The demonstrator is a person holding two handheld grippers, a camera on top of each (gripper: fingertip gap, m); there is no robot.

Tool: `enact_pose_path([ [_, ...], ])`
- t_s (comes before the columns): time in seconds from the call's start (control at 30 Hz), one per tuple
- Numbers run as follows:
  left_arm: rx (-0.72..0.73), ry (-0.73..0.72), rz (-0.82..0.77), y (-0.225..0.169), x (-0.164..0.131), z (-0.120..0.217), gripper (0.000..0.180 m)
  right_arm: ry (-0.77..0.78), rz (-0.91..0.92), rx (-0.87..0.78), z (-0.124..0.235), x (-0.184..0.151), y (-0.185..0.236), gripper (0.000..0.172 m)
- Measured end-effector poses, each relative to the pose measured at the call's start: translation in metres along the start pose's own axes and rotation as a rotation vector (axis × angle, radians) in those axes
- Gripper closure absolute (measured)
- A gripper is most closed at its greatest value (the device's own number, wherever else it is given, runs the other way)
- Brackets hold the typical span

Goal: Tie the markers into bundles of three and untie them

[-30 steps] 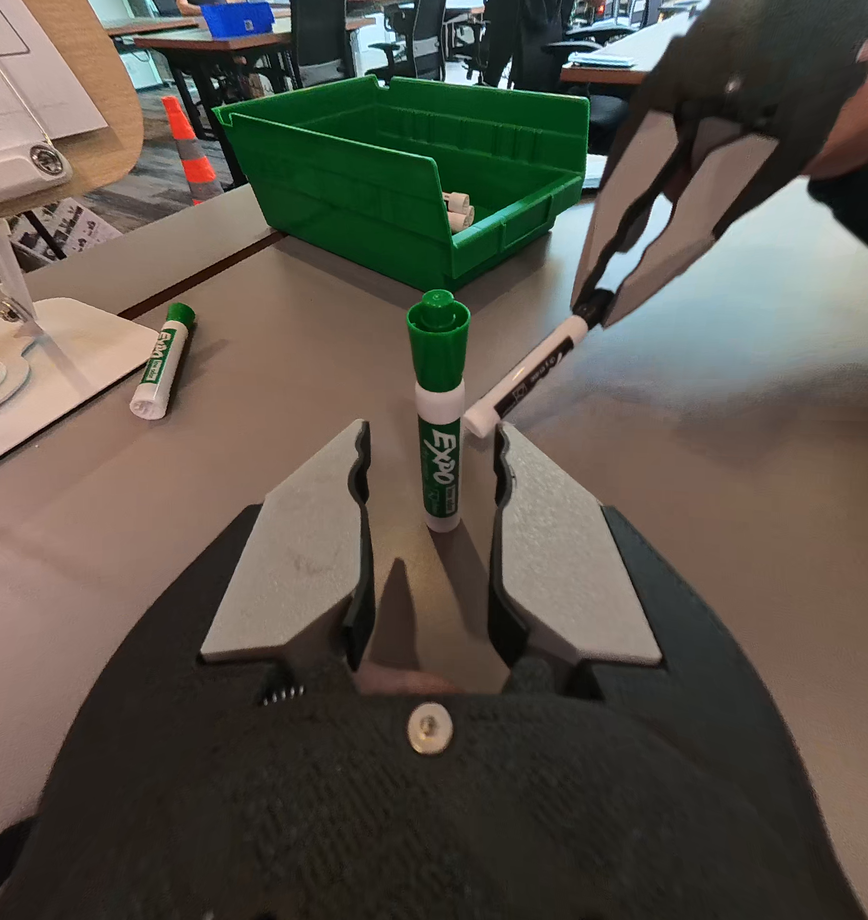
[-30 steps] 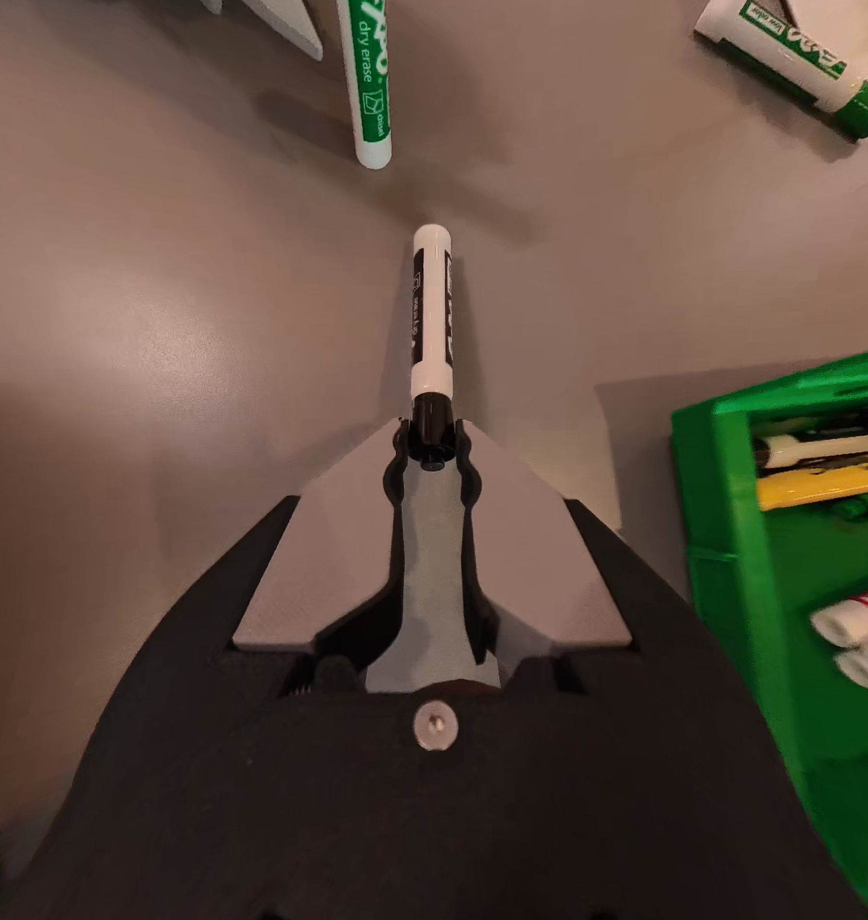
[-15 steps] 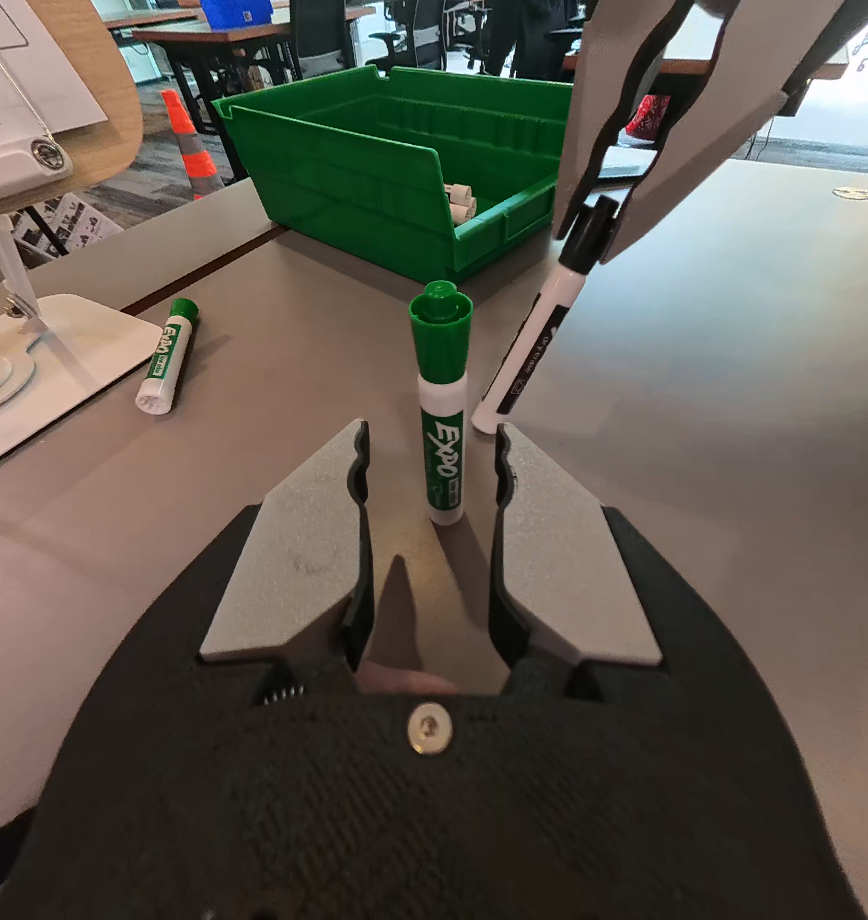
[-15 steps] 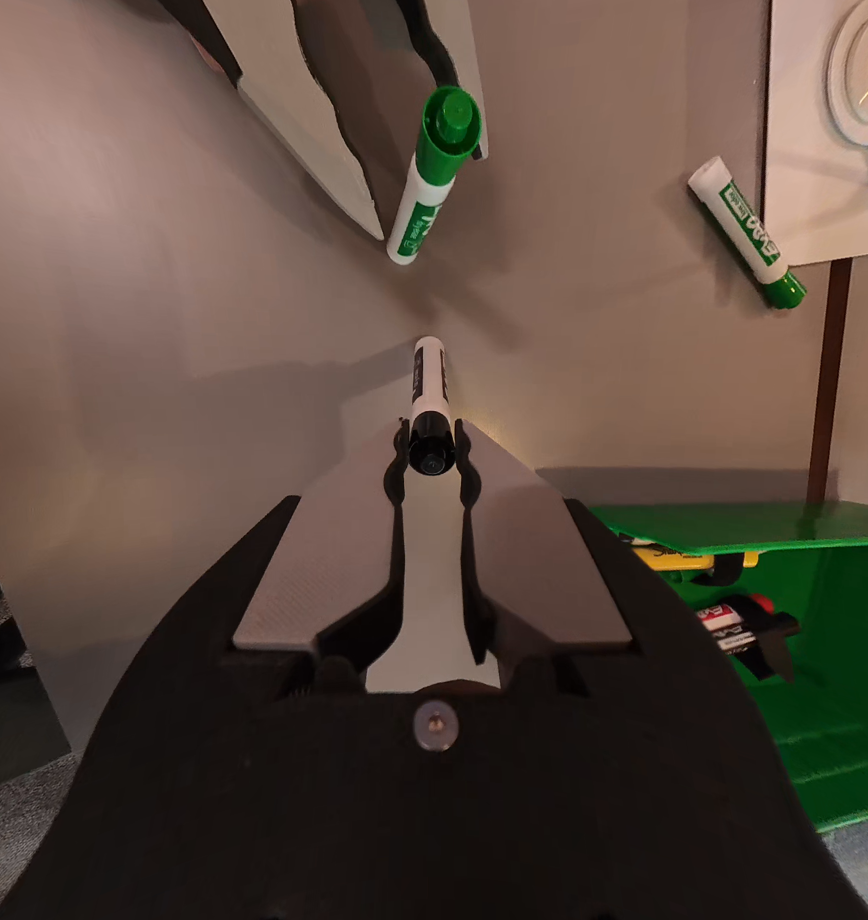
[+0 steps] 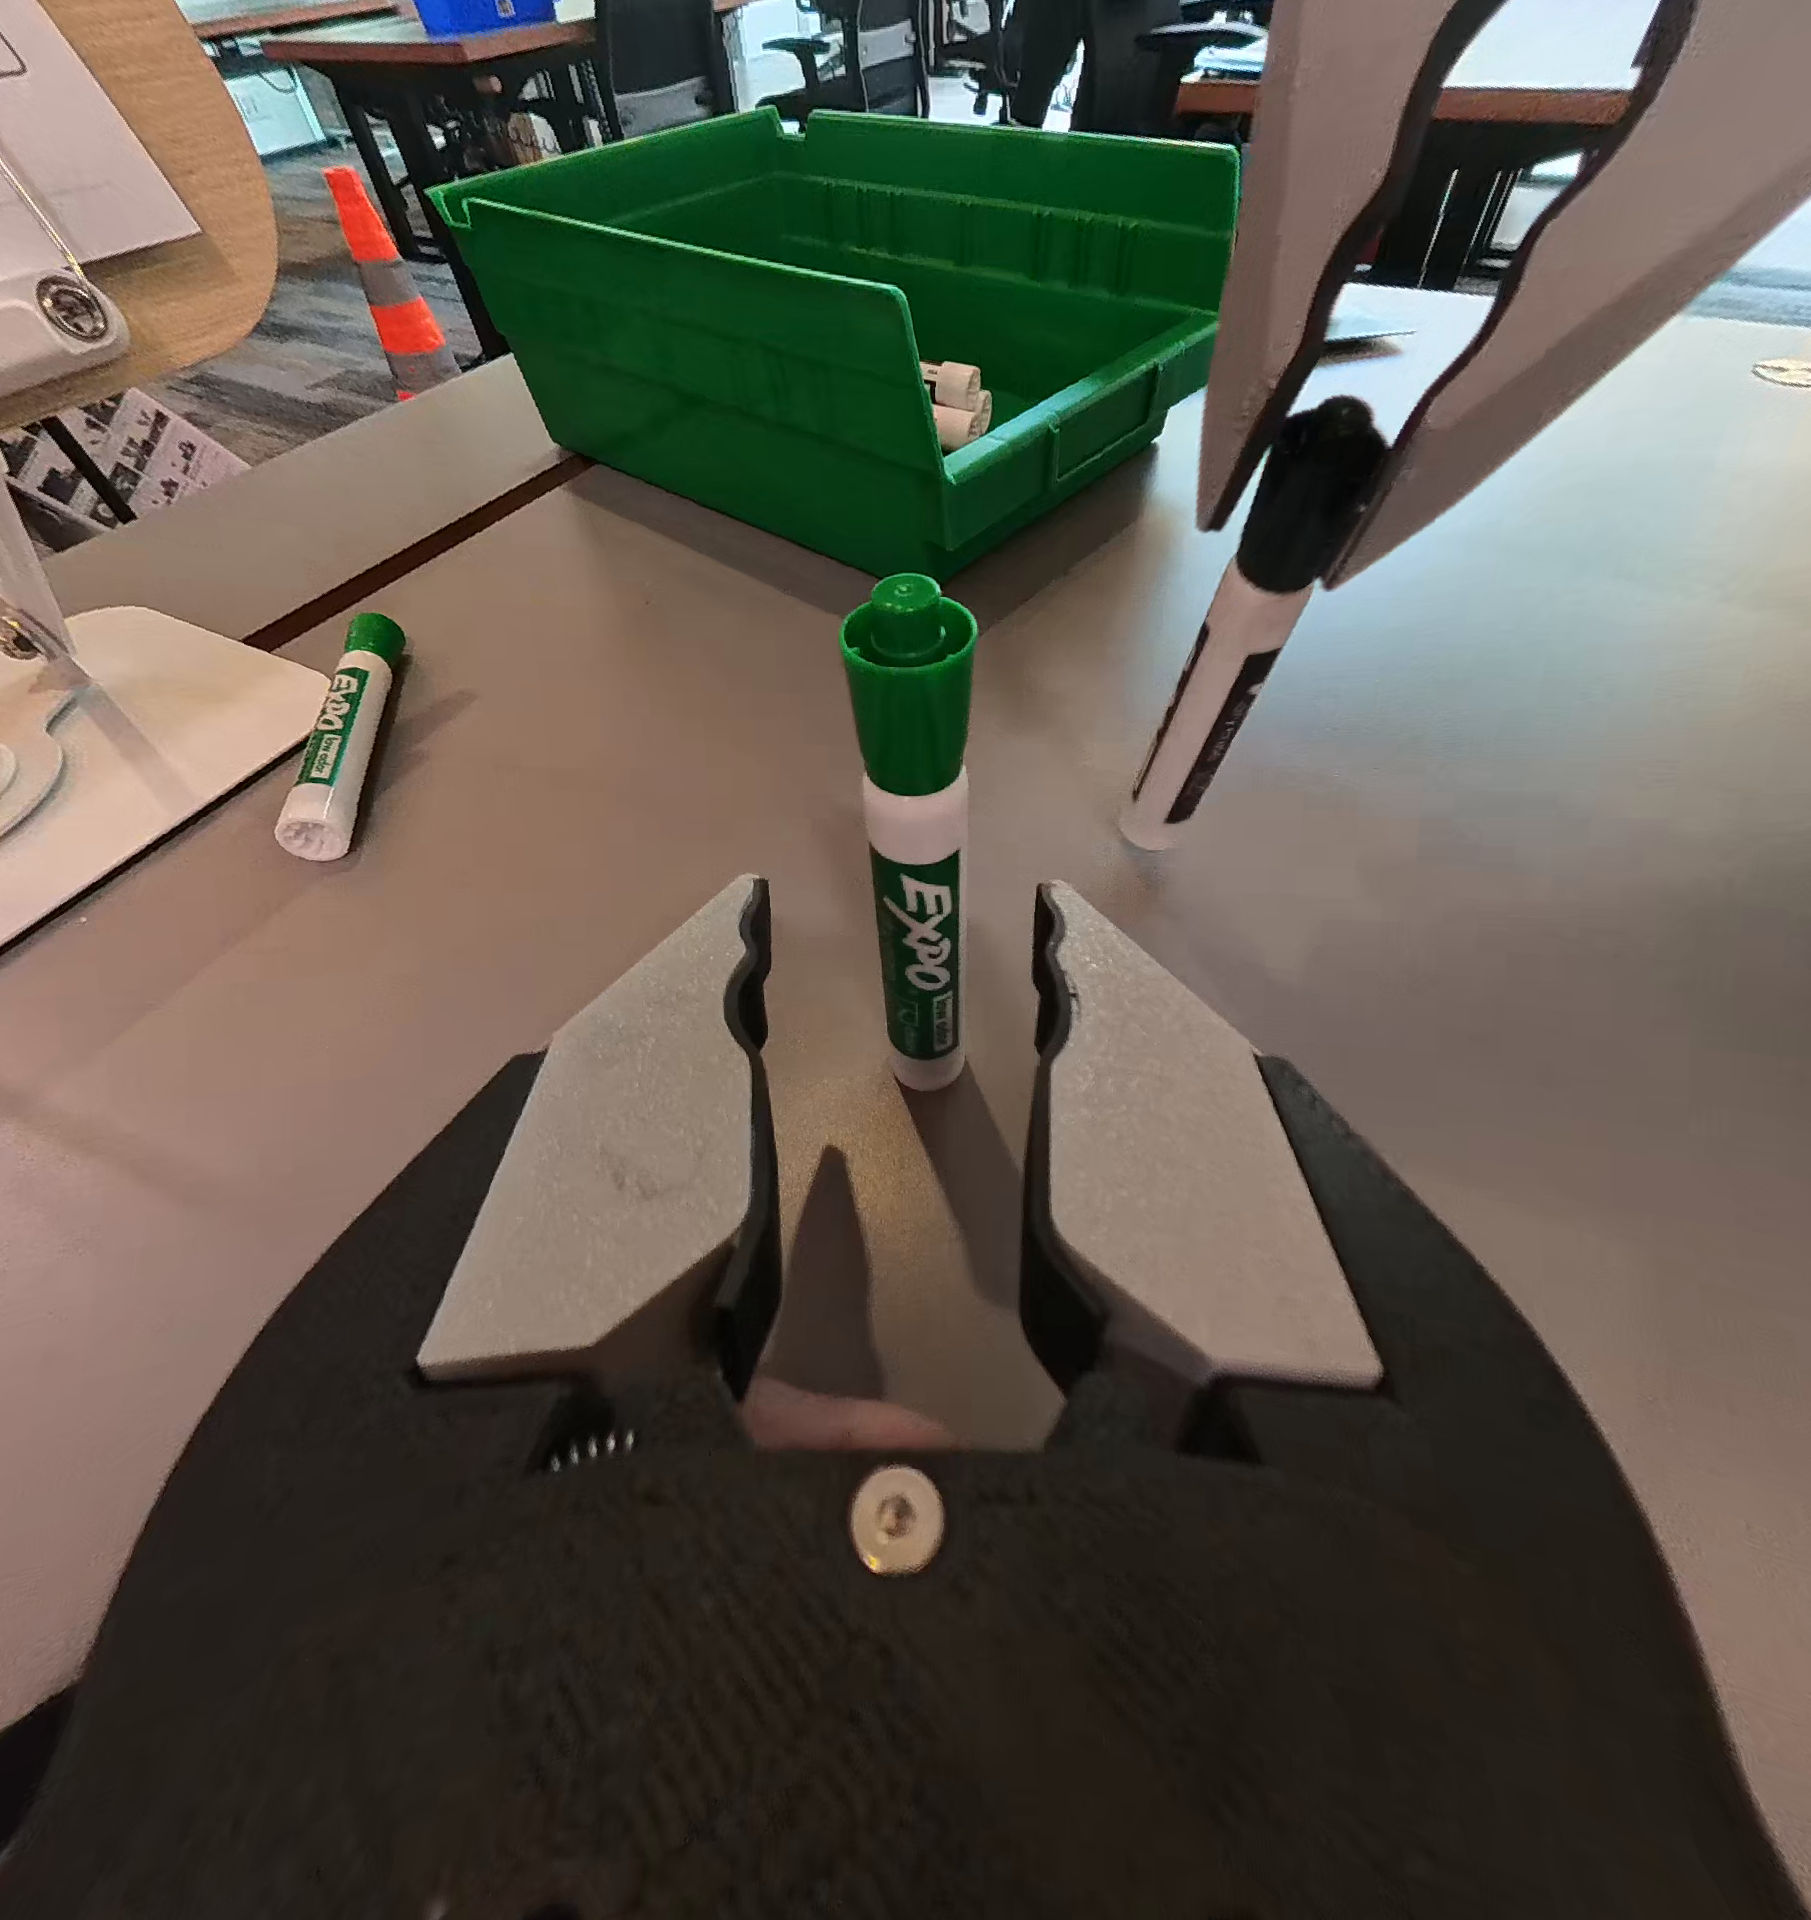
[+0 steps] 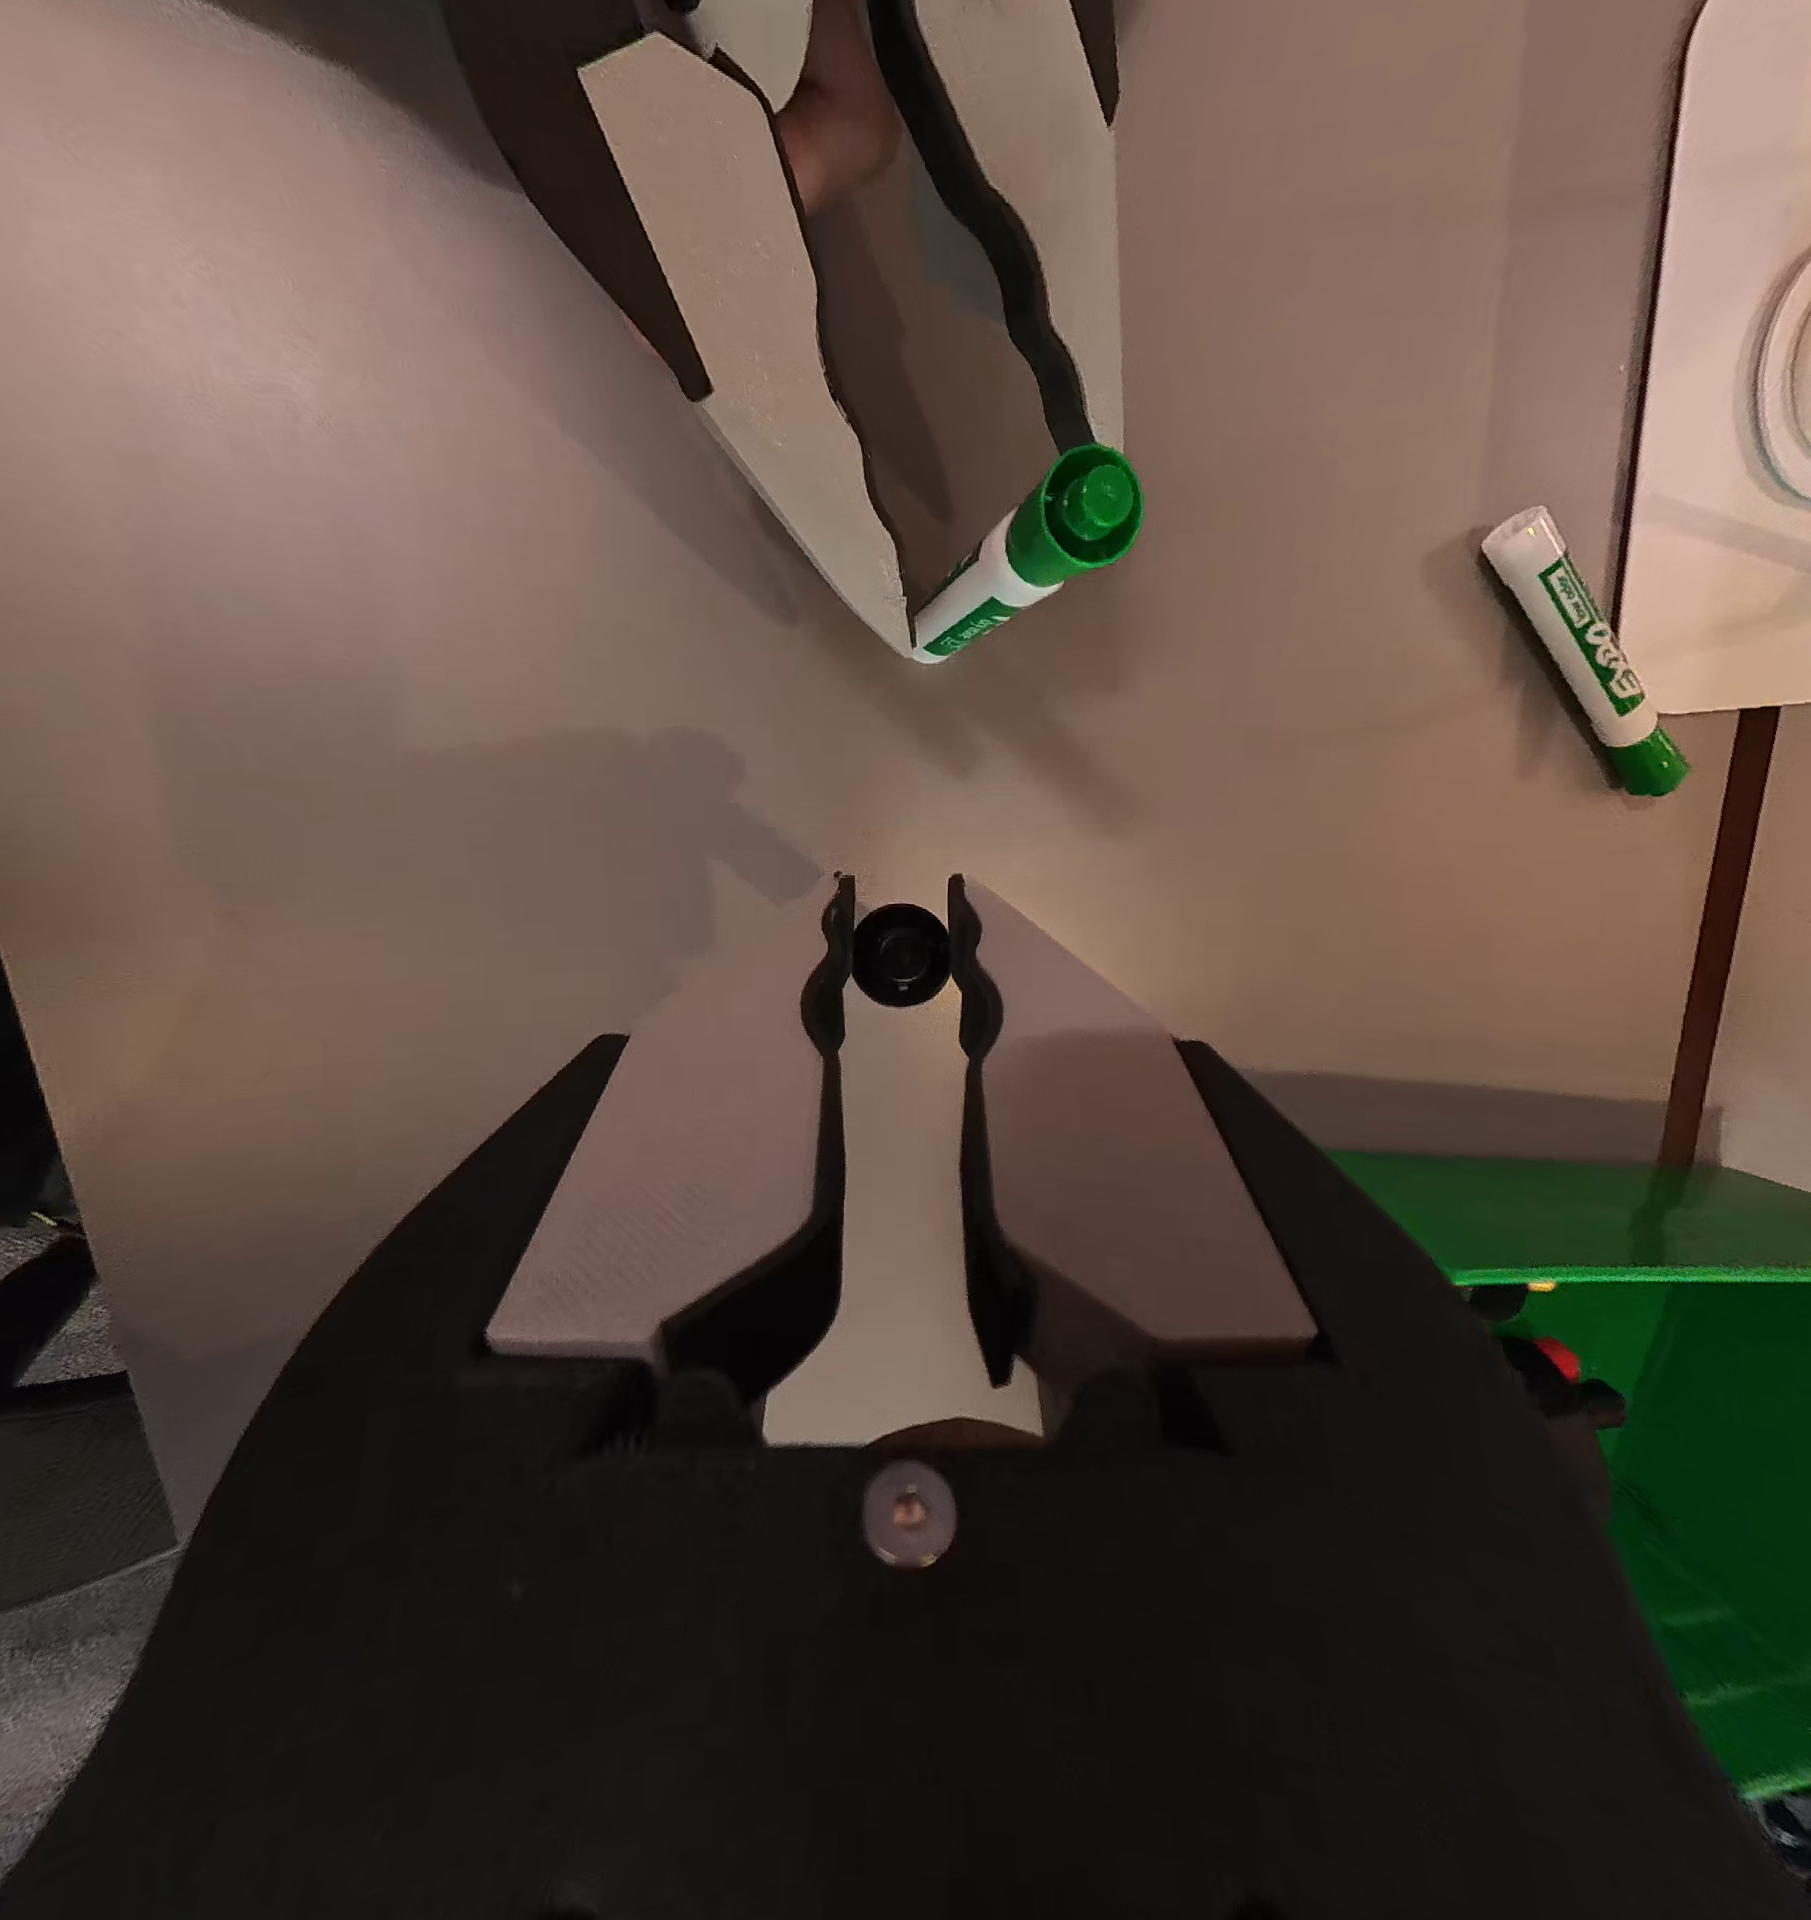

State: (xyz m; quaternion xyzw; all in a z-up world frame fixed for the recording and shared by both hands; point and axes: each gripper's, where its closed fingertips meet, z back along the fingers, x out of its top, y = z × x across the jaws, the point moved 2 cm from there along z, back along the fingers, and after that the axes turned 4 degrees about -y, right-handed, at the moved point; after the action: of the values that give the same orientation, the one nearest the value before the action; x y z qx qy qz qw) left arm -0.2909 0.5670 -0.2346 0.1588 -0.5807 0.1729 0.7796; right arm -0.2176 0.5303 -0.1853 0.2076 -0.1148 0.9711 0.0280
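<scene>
Markers sit out on a grey table (image 5: 1503, 935). One green marker (image 5: 911, 831) stands straight up on its flat end, cap on top. It stands between the two fingers of the left gripper (image 5: 901, 914). Those fingers are wide open. There is a gap on each side of the marker, so the pads do not press on it. It stands by itself.

The right gripper (image 6: 899, 914) points down at the table from above. Its fingers are almost closed, and they squeeze the black cap of a thin black marker (image 5: 1207, 717). This marker has a white body with black on it. It hangs a bit tilted, with its white end low, close to the table, to the right of the green one. The two markers do not touch.

A second green marker (image 5: 338, 738) lies flat on the table, off to the left, just beside a white stand base (image 5: 153, 727).

At the back is a green bin (image 5: 776, 343). More markers (image 5: 958, 400) lie inside it, and their white ends show through the low front. An orange cone (image 5: 387, 281) stands on the floor behind the table.
</scene>
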Motion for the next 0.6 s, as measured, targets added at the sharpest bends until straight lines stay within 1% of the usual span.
enact_pose_path([
  [0.27, -0.001, 0.000, 0.002, 0.000, 0.000, 0.000, 0.132, -0.056, -0.011, 0.009, -0.006, 0.010, -0.001, 0.158],
  [0.47, -0.004, 0.004, -0.004, -0.001, 0.000, 0.000, 0.132, -0.144, -0.046, 0.039, -0.002, 0.019, -0.001, 0.158],
  [0.6, -0.004, 0.001, 0.003, 0.000, 0.000, 0.000, 0.132, -0.156, -0.046, 0.042, -0.008, 0.022, 0.000, 0.158],
])
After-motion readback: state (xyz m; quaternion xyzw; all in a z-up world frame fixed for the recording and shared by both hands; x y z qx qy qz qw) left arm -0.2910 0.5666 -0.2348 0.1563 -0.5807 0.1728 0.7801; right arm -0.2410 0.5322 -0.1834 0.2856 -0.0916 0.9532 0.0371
